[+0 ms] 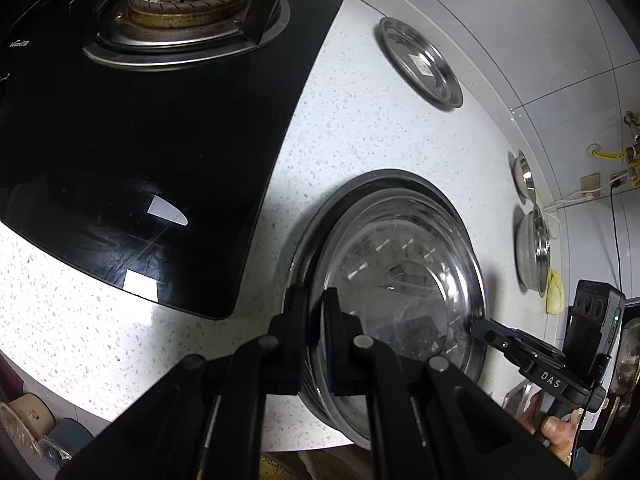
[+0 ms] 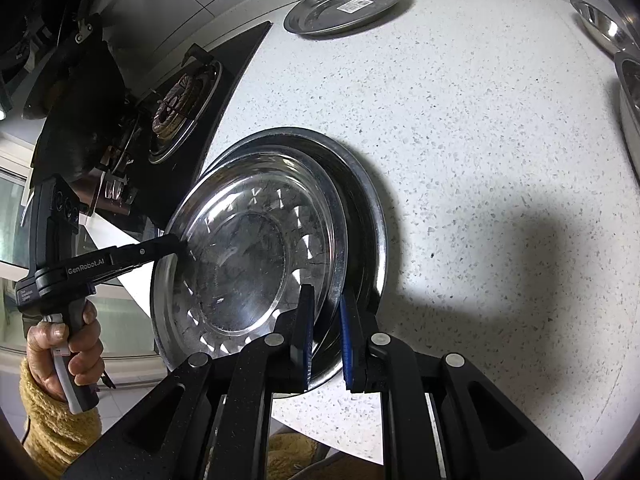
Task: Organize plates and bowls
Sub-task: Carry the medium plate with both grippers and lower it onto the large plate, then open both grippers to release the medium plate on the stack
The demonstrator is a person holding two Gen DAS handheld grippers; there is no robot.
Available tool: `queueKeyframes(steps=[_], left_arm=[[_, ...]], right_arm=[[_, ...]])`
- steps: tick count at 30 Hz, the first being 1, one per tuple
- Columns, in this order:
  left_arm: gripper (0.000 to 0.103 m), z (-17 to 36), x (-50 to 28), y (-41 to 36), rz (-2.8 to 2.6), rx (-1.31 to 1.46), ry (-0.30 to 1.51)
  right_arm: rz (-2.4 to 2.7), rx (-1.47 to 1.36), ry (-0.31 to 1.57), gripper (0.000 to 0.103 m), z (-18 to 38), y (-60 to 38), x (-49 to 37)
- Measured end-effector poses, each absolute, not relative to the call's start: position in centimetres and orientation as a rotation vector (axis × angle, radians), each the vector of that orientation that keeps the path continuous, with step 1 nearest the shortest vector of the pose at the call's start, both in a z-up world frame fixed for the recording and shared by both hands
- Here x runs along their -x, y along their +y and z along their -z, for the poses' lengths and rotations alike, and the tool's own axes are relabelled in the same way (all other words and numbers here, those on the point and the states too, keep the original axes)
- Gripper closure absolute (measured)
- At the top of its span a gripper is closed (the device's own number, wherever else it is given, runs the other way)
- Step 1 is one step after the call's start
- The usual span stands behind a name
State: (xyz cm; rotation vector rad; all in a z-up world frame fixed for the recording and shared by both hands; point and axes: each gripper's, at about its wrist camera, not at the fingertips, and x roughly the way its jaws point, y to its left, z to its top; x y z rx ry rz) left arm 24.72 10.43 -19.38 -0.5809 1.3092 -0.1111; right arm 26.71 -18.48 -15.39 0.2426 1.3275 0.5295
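Observation:
A wide steel plate (image 1: pixel 400 264) (image 2: pixel 248 256) sits nested on a second steel plate (image 1: pixel 360 184) (image 2: pixel 360 200), shifted a little off its centre. Only the lower plate's far rim shows. My left gripper (image 1: pixel 314 300) (image 2: pixel 178 242) is shut on the upper plate's rim on the stove side. On the opposite rim my right gripper (image 2: pixel 327 292) (image 1: pixel 476 326) is also shut, with its blue pads (image 2: pixel 347 332) on either side of the edge. Whether the upper plate rests fully on the lower one I cannot tell.
The plates lie on a white speckled counter (image 1: pixel 360 136) (image 2: pixel 480 160) near its front edge. A black gas stove (image 1: pixel 140 120) (image 2: pixel 176 108) borders them. A smaller steel plate (image 1: pixel 420 60) (image 2: pixel 344 4) lies by the wall. Steel bowls (image 1: pixel 532 248) (image 2: pixel 604 24) stand further along.

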Motion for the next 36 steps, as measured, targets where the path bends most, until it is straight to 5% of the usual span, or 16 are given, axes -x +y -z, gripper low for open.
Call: queueKeyframes(steps=[25,30,36], left_arm=[[0.094,19.4,-25.2,9.5,0.088,0.527,1.276],[0.076,19.0,-25.2,9.0,0.109,0.509,1.261],[0.075,18.2,-25.2,9.0,0.09,0.496,1.232]], right_arm=[[-0.584,-0.204,1.344,0.089,15.5,-19.2,-26.8],[-0.59,-0.212,1.337,0.089,15.2,-19.5,-26.9],[-0.608,-0.212,1.335,0.084,15.1,-19.8,-26.7]])
